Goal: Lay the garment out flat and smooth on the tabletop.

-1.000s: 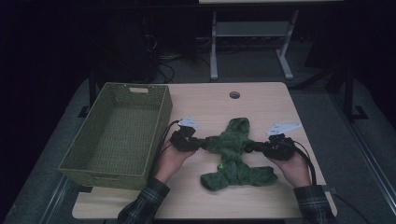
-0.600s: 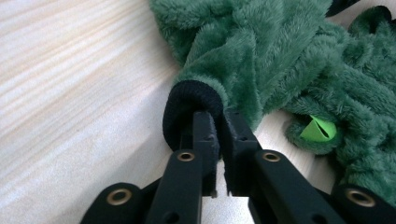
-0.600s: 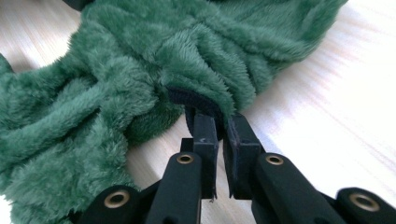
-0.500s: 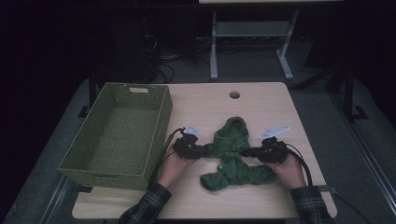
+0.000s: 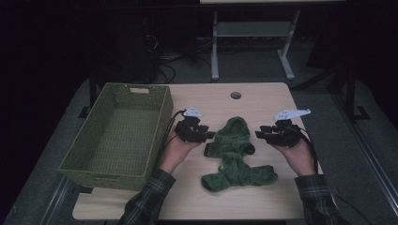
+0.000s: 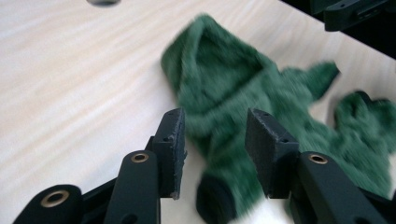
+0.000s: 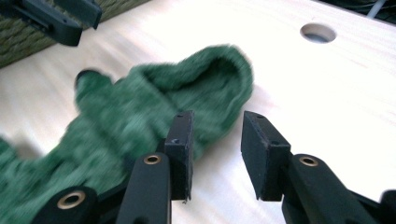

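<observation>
The high view takes in one woven basket [image 5: 117, 133] at the surface's [image 5: 263, 101] left. One fuzzy green hooded garment [image 5: 234, 157] (sleeves spread) lies flat between the left tool [image 5: 209, 135] and right tool [image 5: 259, 134]; both have just been opening, nothing between their jaws.

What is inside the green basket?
Nothing can be seen in the basket: its woven bottom looks bare. The near wall hides the strip of bottom just behind it, so something small and flat there could not be seen. The green fuzzy garment lies outside, on the table.
</observation>
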Demonstrator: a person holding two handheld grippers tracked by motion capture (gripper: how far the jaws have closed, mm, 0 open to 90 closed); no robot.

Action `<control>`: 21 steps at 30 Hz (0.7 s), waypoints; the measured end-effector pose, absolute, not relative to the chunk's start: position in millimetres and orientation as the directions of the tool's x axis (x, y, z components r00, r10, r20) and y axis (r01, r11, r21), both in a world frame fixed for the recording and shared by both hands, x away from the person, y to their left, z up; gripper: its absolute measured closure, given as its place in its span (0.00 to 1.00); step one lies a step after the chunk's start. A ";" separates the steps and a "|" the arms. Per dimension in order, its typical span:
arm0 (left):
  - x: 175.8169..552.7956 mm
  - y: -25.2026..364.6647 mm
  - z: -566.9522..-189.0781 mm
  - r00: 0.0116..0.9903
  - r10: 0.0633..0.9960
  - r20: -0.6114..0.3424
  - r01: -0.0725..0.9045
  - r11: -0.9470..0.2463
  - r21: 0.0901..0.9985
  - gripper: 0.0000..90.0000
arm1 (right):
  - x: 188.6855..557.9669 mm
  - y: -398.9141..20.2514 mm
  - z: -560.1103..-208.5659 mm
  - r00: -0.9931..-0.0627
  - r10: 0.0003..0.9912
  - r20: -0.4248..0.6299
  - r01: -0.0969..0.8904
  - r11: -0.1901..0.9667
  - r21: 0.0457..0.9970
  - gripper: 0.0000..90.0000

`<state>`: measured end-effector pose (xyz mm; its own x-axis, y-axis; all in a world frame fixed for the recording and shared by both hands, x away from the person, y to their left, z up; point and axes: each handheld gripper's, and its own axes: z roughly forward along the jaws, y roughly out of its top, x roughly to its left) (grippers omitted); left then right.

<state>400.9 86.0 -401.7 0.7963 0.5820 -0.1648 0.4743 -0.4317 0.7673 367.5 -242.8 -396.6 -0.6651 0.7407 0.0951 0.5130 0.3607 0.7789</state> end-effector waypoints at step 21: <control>447.0 57.6 -452.8 0.792 0.569 -0.219 0.530 -0.465 0.710 0.63 | 418.0 -222.5 -454.2 -0.618 0.752 0.229 0.636 0.307 0.708 0.70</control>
